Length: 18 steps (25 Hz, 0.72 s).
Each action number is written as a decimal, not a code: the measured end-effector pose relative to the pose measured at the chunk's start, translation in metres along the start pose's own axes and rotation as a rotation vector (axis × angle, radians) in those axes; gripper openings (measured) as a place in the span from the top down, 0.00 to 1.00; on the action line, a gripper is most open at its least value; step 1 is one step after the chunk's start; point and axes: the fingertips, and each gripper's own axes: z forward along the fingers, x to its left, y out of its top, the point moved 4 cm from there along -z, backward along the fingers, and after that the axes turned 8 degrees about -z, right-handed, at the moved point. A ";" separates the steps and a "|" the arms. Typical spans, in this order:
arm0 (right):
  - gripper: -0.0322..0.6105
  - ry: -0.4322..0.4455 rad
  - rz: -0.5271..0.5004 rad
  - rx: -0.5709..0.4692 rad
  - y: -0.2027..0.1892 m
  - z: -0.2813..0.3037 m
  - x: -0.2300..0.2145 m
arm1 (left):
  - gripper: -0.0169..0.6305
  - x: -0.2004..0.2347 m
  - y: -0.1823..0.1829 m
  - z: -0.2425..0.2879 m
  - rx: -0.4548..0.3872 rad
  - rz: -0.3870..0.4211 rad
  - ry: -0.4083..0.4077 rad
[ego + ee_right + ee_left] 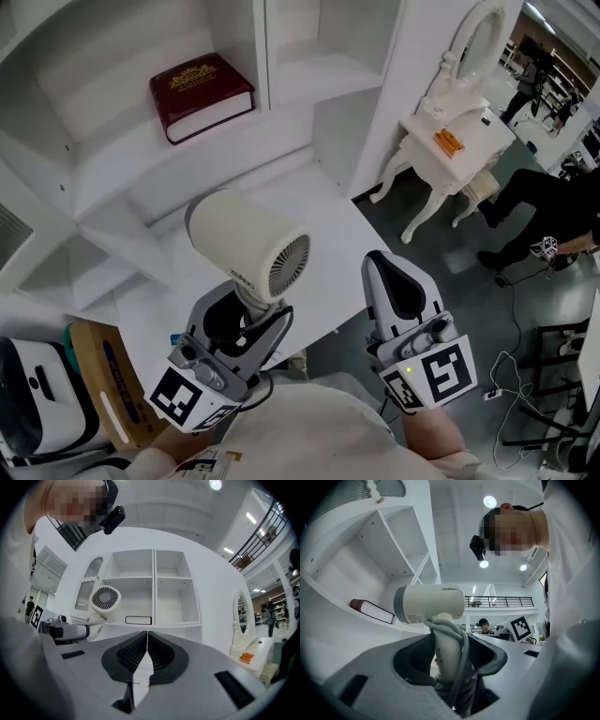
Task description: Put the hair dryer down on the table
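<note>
A cream hair dryer is held upright by its handle in my left gripper, above the near edge of the white table. In the left gripper view the jaws close on the dryer's handle, with the grey cord wound around it, and the barrel lies crosswise above. My right gripper hovers to the right of the dryer, shut and empty; its pads meet edge to edge. From the right gripper view the dryer's rear grille shows at the left.
A dark red book lies on a white shelf at the back. A white dressing table with a mirror stands to the right. A cardboard box and a white device sit at lower left. A person sits at far right.
</note>
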 end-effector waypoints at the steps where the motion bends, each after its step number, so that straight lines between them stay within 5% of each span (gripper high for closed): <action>1: 0.92 -0.001 0.001 0.003 -0.001 0.004 -0.001 | 0.64 0.004 0.000 0.001 -0.003 -0.005 0.001; 18: 0.92 0.029 0.024 0.008 -0.009 0.032 -0.032 | 0.64 0.028 -0.001 0.028 -0.016 -0.015 0.063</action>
